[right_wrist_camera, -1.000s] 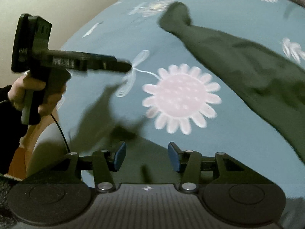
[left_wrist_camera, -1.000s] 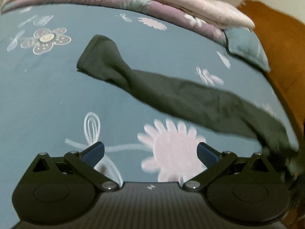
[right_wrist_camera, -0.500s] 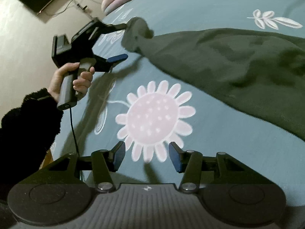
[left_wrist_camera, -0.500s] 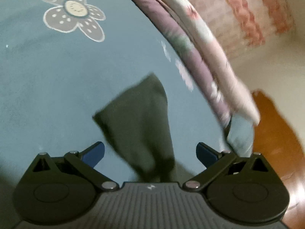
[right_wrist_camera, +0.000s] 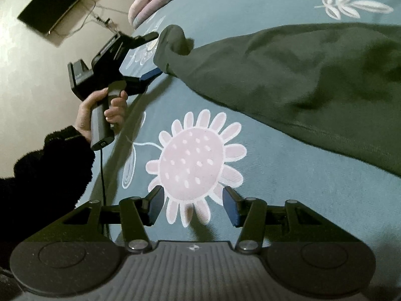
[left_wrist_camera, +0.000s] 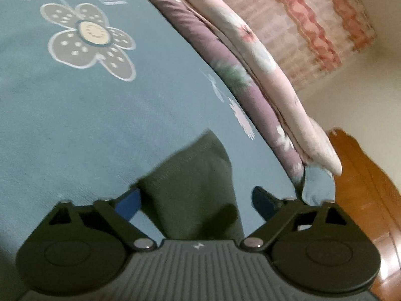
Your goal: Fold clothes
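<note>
A dark green garment (right_wrist_camera: pixel 288 80) lies spread on the teal flowered bedsheet (right_wrist_camera: pixel 313 200). Its narrow sleeve end (left_wrist_camera: pixel 195 180) lies between the open jaws of my left gripper (left_wrist_camera: pixel 198 200), which straddle it without closing. In the right wrist view the left gripper (right_wrist_camera: pixel 153 55) sits at the sleeve tip (right_wrist_camera: pixel 173 42), held by a hand. My right gripper (right_wrist_camera: pixel 193 205) is open and empty above a pink flower print, short of the garment.
Folded quilts (left_wrist_camera: pixel 250 57) in purple and pink lie along the far edge of the bed. A wooden bed frame (left_wrist_camera: pixel 363 188) is at the right. A dark flat object (right_wrist_camera: pixel 55 2) and cables lie on the floor.
My left gripper has moved from the flower print up to the sleeve end and now straddles it. My right gripper has shifted slightly closer to the pink flower.
</note>
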Tool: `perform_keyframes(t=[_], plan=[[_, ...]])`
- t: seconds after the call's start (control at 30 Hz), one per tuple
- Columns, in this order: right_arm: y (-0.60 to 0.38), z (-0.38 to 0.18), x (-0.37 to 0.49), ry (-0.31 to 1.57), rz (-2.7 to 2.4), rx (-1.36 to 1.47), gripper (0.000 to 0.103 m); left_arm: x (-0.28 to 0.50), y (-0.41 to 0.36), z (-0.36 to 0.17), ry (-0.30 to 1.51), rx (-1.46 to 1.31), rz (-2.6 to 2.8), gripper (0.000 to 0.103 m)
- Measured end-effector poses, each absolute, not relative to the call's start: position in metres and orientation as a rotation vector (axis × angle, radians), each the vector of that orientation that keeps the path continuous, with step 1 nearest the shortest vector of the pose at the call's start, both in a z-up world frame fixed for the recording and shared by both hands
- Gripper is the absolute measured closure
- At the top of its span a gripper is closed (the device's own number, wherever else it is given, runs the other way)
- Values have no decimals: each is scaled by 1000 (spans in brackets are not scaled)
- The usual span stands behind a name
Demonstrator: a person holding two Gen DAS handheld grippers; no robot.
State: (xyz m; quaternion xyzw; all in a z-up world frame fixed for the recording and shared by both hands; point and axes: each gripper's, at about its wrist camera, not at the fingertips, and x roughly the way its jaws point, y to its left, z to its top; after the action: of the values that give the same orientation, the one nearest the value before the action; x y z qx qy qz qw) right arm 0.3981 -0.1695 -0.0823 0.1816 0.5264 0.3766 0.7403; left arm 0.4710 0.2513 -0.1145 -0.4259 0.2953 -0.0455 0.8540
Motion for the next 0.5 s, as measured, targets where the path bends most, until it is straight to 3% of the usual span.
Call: perform_keyframes(t=[0.13, 0.17, 0.4, 0.43, 0.47, 0.5], plan=[[-174, -81, 394, 1141, 822, 408, 46, 464, 261, -121, 633, -933, -33, 60], [-174, -81, 394, 1139, 821, 409, 46, 463, 263, -122, 641, -943, -33, 64], [-176, -84, 393, 1134, 819, 434, 46, 480, 256, -119, 689, -876, -13, 65], [-177, -85, 393, 1133, 819, 438, 46, 482, 253, -117, 697, -854, 6, 70], [-177, -84, 392, 1131, 818, 438, 46, 482, 250, -115, 709, -828, 37, 88], [-177, -84, 392, 1128, 819, 434, 46, 482, 247, -113, 723, -801, 70, 98]])
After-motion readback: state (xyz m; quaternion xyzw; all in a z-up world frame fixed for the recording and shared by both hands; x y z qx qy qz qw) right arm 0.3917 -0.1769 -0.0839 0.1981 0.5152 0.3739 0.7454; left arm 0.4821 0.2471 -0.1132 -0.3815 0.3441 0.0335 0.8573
